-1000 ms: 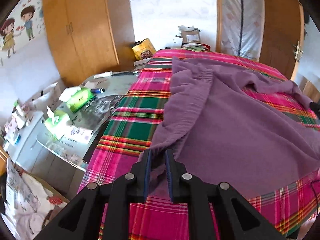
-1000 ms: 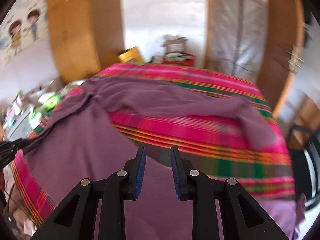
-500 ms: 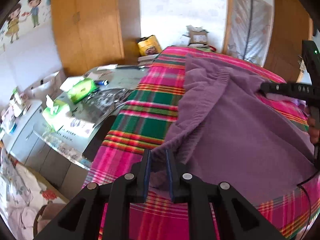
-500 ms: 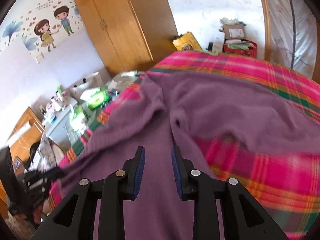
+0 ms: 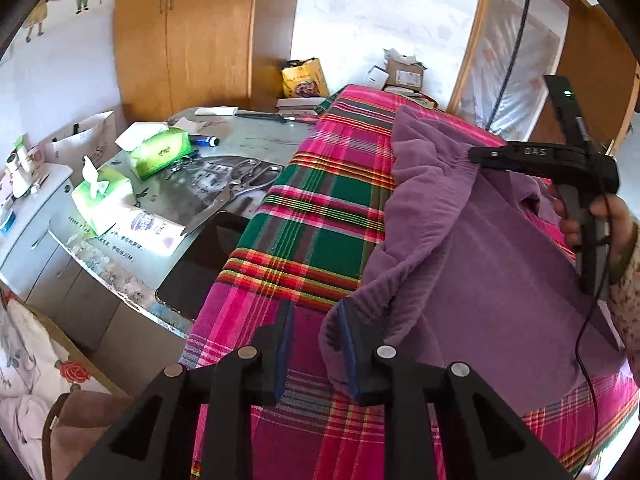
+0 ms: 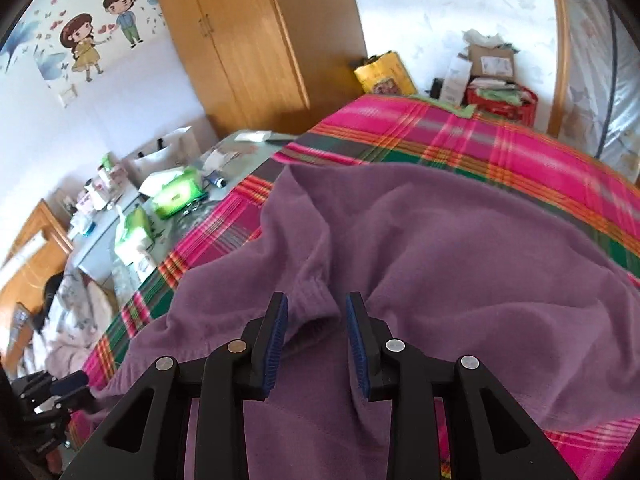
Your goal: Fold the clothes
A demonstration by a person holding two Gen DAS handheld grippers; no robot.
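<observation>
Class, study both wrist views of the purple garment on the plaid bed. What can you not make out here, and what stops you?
- purple garment: type and full outline unclear; the lower frame edges cut it off.
- left gripper: jaws have just been opening; whether the cloth edge touches the right pad is unclear.
- right gripper: jaws apart above a fold; contact hidden by its fingers.
- scissors: left wrist view only, small.
- tissue packs: print too small to read.

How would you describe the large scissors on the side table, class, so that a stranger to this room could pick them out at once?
Start at the bed with the pink and green plaid cover, then look to the cluttered side table against it. The scissors lie near the table's bed-side edge, beyond the green tissue packs. They are the only bare-metal tool there, silvery, with looped handles.
</observation>
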